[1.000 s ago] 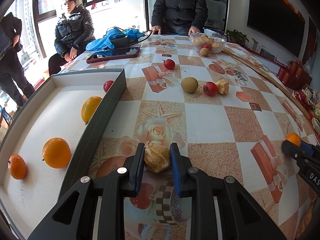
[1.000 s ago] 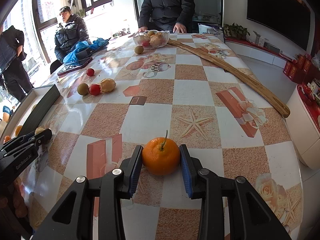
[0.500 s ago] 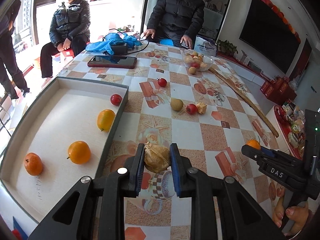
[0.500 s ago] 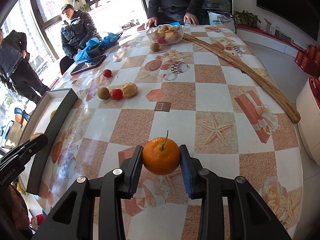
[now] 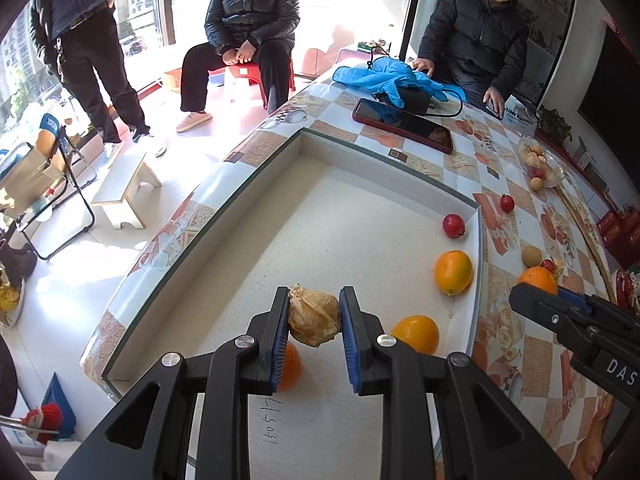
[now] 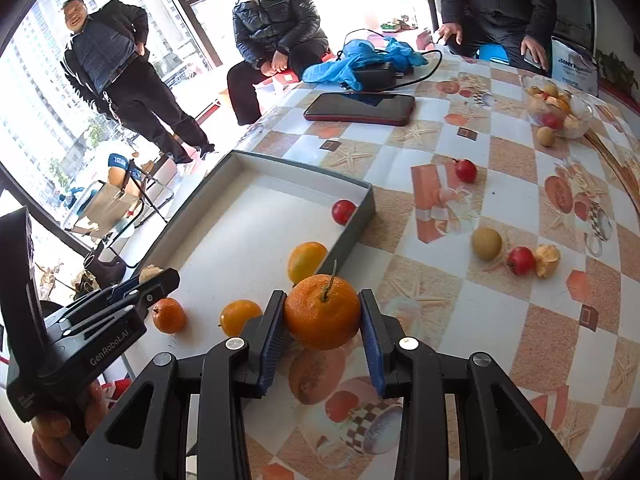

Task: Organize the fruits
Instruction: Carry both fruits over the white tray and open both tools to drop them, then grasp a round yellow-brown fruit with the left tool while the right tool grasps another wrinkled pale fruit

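My left gripper (image 5: 314, 309) is shut on a papery tan husk fruit (image 5: 314, 320) and hangs over the white floor of the grey-walled tray (image 5: 320, 224). In the tray lie a red fruit (image 5: 453, 225), a yellow-orange fruit (image 5: 453, 272), an orange (image 5: 416, 334) and another orange (image 5: 291, 364) half hidden behind my left finger. My right gripper (image 6: 322, 307) is shut on a stemmed orange (image 6: 322, 314) in the air, just outside the tray's right wall (image 6: 356, 232). Loose on the table are an olive-brown fruit (image 6: 486, 243), a red fruit (image 6: 521, 260) and another husk fruit (image 6: 547, 261).
A further red fruit (image 6: 465, 170) lies beyond, and a glass bowl (image 6: 560, 110) of fruit stands at the far right. A dark phone (image 6: 360, 108) and blue cloth (image 6: 360, 58) lie behind the tray. Two people sit at the far edge; one stands left.
Both grippers have risen and swung left, each keeping its fruit. The left one has passed from the table over the tray wall to above the tray floor. The right one has reached the tray's right wall.
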